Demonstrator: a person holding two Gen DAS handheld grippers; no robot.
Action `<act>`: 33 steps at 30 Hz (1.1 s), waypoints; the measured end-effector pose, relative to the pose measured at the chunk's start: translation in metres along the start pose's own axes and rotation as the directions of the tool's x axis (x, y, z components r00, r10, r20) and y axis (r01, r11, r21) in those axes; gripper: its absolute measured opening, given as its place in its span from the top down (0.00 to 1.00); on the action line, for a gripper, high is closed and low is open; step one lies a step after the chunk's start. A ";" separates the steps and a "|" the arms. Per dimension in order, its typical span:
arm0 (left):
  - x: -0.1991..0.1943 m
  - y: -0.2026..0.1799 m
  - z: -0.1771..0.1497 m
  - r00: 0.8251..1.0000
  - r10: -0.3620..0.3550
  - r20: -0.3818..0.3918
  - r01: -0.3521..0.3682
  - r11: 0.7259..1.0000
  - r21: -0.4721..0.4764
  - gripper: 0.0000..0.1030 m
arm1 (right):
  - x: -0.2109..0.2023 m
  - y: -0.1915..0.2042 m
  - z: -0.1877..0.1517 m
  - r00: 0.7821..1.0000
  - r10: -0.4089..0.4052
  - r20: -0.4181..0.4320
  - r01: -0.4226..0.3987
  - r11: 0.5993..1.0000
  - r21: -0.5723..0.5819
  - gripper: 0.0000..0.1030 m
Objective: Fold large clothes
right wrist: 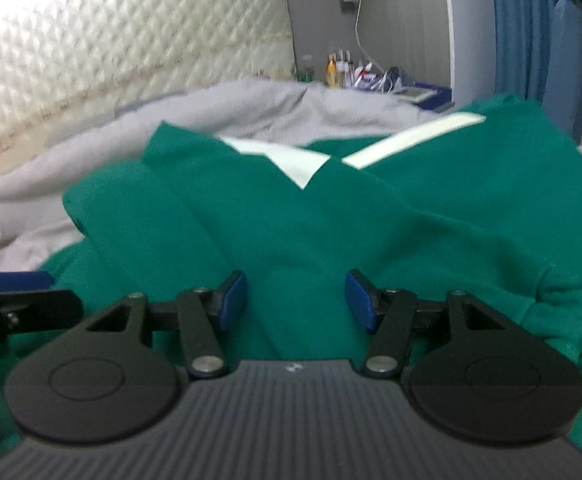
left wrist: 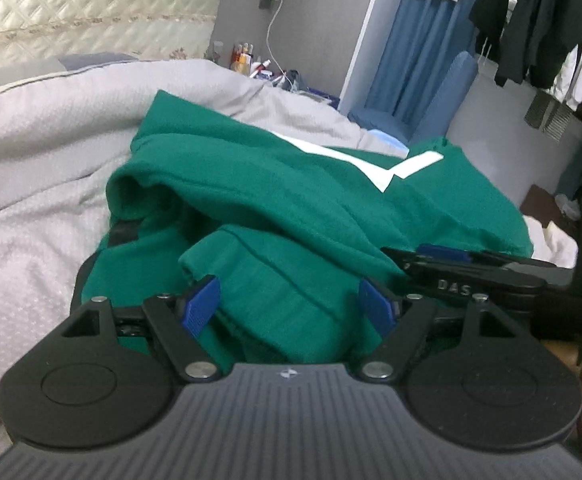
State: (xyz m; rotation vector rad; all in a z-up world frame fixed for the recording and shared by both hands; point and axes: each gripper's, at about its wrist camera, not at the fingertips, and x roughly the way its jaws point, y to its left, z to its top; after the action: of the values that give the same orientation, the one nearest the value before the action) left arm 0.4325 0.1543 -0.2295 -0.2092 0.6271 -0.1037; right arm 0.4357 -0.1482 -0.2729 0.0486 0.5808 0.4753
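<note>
A large green garment (left wrist: 275,200) with white stripes (left wrist: 375,164) lies bunched on a grey quilt; it also fills the right wrist view (right wrist: 371,224). My left gripper (left wrist: 291,304) is open, its blue pads either side of a rolled green fold (left wrist: 267,280) close to the camera. My right gripper (right wrist: 297,300) is open over the green cloth, nothing between its pads. The right gripper shows from the side in the left wrist view (left wrist: 443,258). The left gripper's tip shows at the left edge of the right wrist view (right wrist: 15,282).
The grey quilt (left wrist: 43,152) covers the bed, with a quilted headboard (left wrist: 71,4) behind. A bedside stand with bottles (left wrist: 243,60) and a charger cable is at the back. Blue curtain (left wrist: 423,48) and hanging clothes (left wrist: 539,24) are to the right.
</note>
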 end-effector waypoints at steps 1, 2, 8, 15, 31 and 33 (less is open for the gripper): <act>0.002 0.002 -0.001 1.000 -0.003 -0.002 0.003 1.000 -0.002 0.22 | 0.003 0.000 0.000 1.000 0.000 -0.007 0.000 1.000 -0.002 0.44; 0.004 0.004 -0.002 1.000 -0.009 -0.003 0.009 1.000 -0.009 0.22 | 0.006 -0.001 0.000 1.000 0.001 -0.013 -0.001 1.000 0.000 0.44; 0.014 0.017 -0.003 0.999 -0.039 -0.009 0.039 0.998 -0.057 0.17 | 0.012 0.001 -0.001 1.000 -0.006 -0.029 0.006 1.000 0.005 0.44; 0.013 0.017 0.000 0.999 -0.042 -0.014 0.041 0.994 -0.097 0.18 | 0.002 0.006 0.002 0.999 -0.018 -0.036 0.019 0.999 0.032 0.44; -0.053 -0.008 -0.002 0.999 -0.049 -0.024 0.046 0.993 -0.106 0.18 | -0.171 -0.017 -0.017 0.983 -0.062 -0.172 0.114 0.944 0.311 0.42; -0.064 -0.009 -0.006 0.998 -0.047 -0.045 0.041 0.991 -0.126 0.18 | -0.189 -0.025 -0.028 0.973 -0.079 -0.217 0.146 0.938 0.314 0.42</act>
State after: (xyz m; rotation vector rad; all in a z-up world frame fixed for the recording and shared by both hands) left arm 0.3770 0.1550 -0.1958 -0.3427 0.6777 -0.1127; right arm 0.2929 -0.2574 -0.2032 0.2862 0.8539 0.2678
